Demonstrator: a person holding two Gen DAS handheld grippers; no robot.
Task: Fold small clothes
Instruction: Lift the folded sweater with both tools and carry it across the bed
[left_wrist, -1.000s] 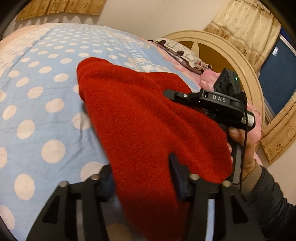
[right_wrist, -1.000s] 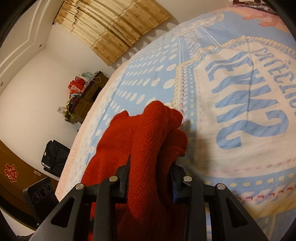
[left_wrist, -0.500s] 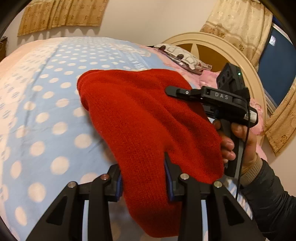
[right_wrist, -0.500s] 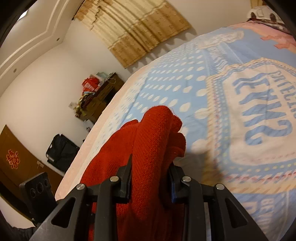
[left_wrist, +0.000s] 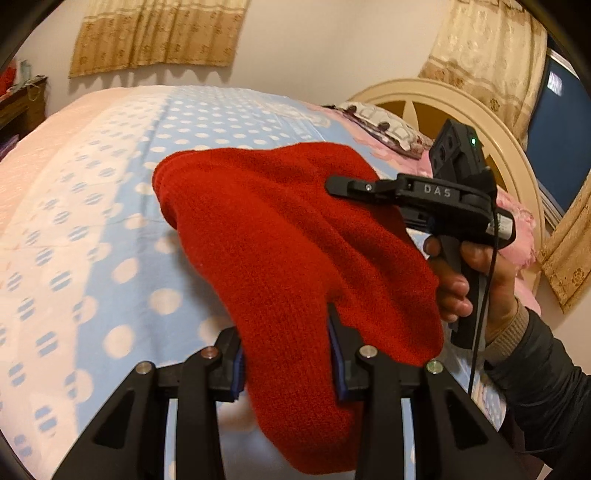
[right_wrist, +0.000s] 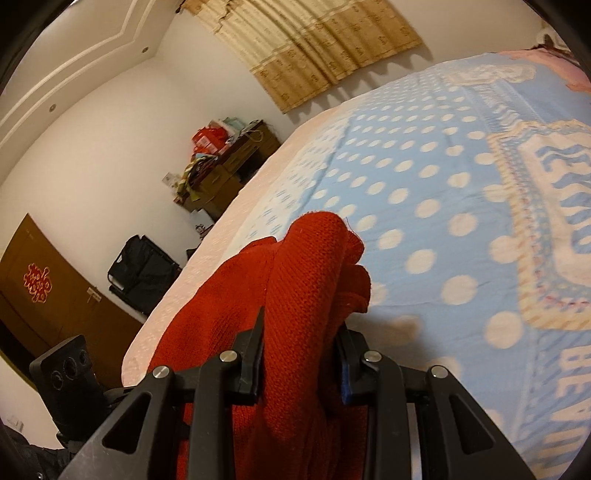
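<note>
Left wrist view: red knit garment (left_wrist: 295, 258) clamped between the left gripper (left_wrist: 286, 347) pads, bunched thick, draped forward and hanging below the fingers, lifted clear above the polka-dot bedspread (left_wrist: 92, 229). Over on the right side, right gripper (left_wrist: 413, 192) seen side-on, its long finger lying against the far edge of the same red knit, gripped by a hand (left_wrist: 476, 280) in a dark sleeve (left_wrist: 543, 391). Cream headboard (left_wrist: 480, 122) and patterned pillow (left_wrist: 384, 125) behind.

Right wrist view: right gripper (right_wrist: 301, 354) clenched on a thick fold of the red knit garment (right_wrist: 295, 295), fabric humped up ahead of the pads and spilling down to the left. Held up off the bedspread (right_wrist: 424, 206), shadow underneath. Left gripper's black body (right_wrist: 66, 376) peeking in at lower left. Beyond the bed, curtain (right_wrist: 314, 48), cluttered dresser (right_wrist: 229, 162), black bag (right_wrist: 144, 273) against the wall
</note>
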